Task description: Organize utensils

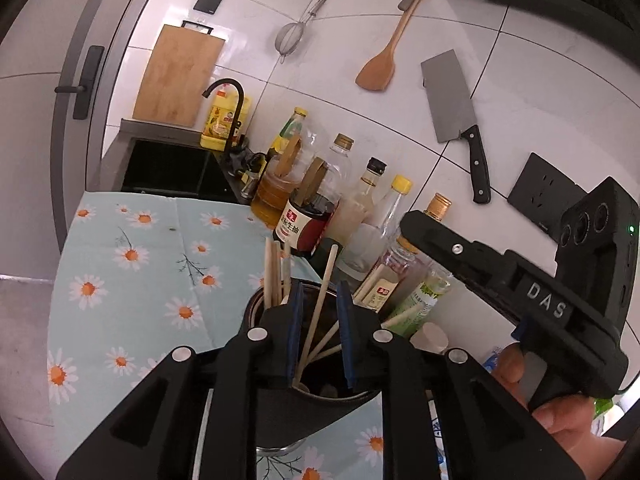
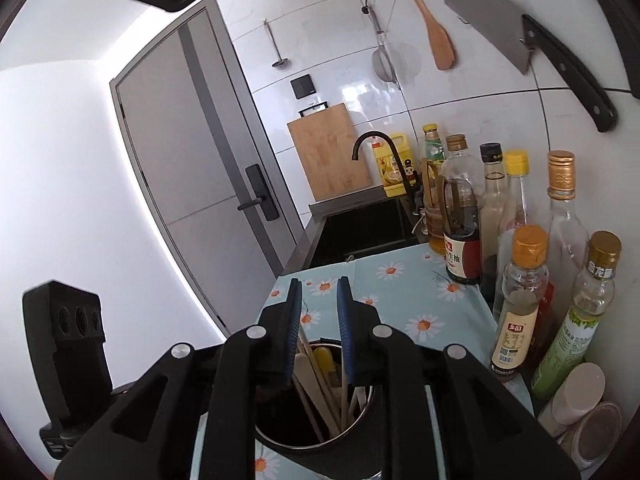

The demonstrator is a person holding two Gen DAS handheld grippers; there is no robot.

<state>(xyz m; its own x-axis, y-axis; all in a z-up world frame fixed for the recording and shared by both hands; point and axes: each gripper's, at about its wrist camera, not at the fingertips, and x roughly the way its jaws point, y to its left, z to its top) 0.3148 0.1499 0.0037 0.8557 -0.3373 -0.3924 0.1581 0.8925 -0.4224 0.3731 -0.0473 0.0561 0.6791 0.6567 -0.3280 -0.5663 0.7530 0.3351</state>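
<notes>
A dark round utensil holder (image 1: 320, 396) stands on the daisy-print cloth (image 1: 132, 264) with several wooden chopsticks (image 1: 276, 276) sticking up in it. My left gripper (image 1: 320, 332) hovers just above the holder, open, with one chopstick (image 1: 318, 312) passing between its blue pads untouched. My right gripper (image 2: 319, 328) is open and empty, also above the holder (image 2: 360, 420), where chopsticks, a flat wooden utensil (image 2: 306, 364) and a yellow-handled item (image 2: 325, 360) stand. The right gripper's body shows in the left wrist view (image 1: 520, 292).
Sauce and oil bottles (image 1: 312, 216) line the tiled wall beside the holder, also in the right wrist view (image 2: 520, 308). A cleaver (image 1: 456, 120), wooden spatula (image 1: 380, 68) and strainer (image 1: 290, 38) hang on the wall. A sink (image 1: 172, 172), black tap and cutting board (image 1: 176, 76) lie beyond the cloth.
</notes>
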